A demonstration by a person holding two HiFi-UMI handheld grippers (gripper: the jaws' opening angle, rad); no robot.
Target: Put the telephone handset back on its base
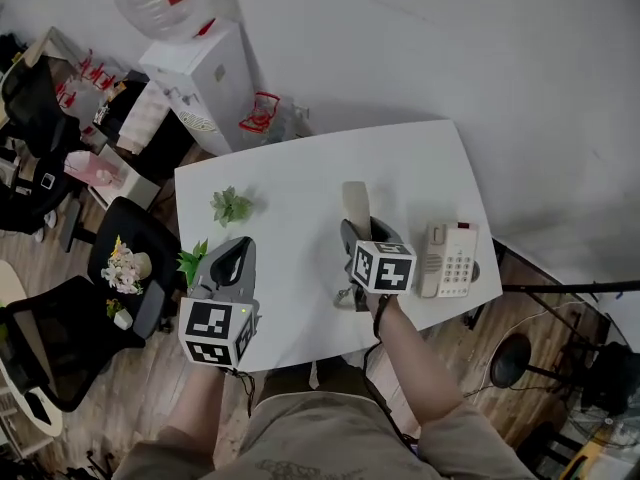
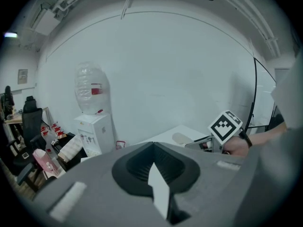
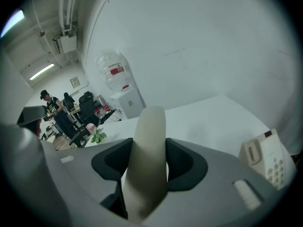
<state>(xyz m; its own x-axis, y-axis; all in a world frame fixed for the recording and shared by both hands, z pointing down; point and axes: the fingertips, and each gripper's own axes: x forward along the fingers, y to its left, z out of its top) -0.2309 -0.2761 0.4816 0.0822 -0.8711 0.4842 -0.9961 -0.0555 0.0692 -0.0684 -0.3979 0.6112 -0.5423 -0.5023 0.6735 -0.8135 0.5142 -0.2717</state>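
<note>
Right gripper: jaws clamped on the beige plastic telephone handset, above the white rectangular table. The cream keypad telephone base lies just right of it, near the table's right edge. Left gripper: jaws closed on nothing, at the front-left corner, with bare tabletop between the grippers.
</note>
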